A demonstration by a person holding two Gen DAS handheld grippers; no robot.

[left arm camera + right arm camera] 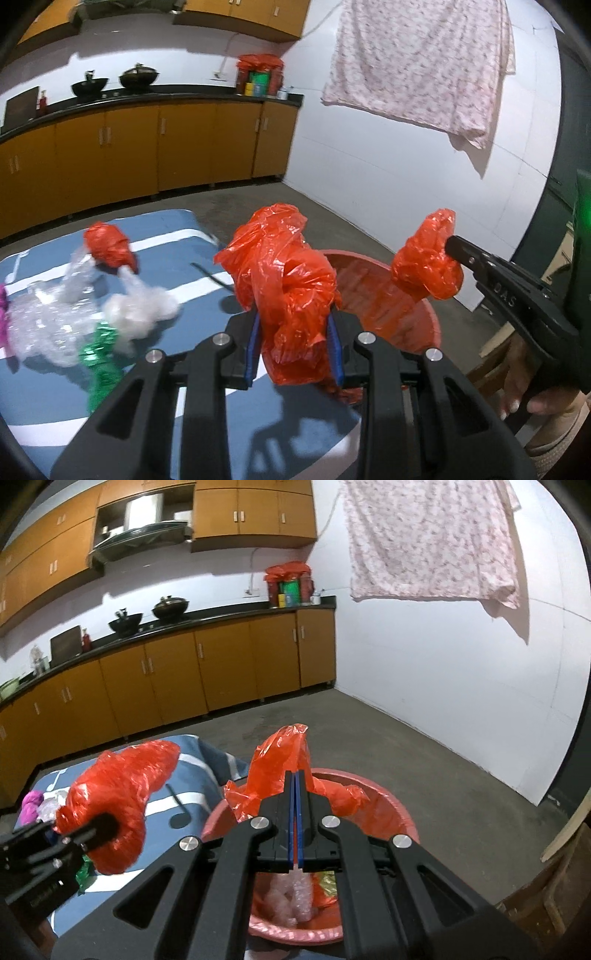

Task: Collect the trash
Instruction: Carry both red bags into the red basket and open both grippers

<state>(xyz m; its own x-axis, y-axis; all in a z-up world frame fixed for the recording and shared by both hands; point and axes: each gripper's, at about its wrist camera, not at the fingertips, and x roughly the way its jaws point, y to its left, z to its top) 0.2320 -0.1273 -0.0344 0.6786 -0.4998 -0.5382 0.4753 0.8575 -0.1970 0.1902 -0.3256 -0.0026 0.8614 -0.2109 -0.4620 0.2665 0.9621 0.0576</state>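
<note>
Two grippers, each clamped on a crumpled red plastic wad, above the red bin point(402, 823) beside the table point(207, 291).
Left gripper point(295, 343) pinches the bigger wad point(284, 284), right gripper point(295, 812) the smaller wad point(273, 775); both look light, soft, slippery — best gripped through the bunched middle.

On the tabletop point(177, 391) a heap of crumpled wrappers point(74, 317) lay at the left. The basin point(391, 812) stood just beside the tabletop's right edge, with scraps in it. The left hand-held gripper point(295, 343) held a bag point(288, 280) over the tabletop's right edge; to its right, the right hand-held gripper point(295, 812) held another bag point(288, 764) above the basin. Behind ran the cabinets point(166, 679).
</note>
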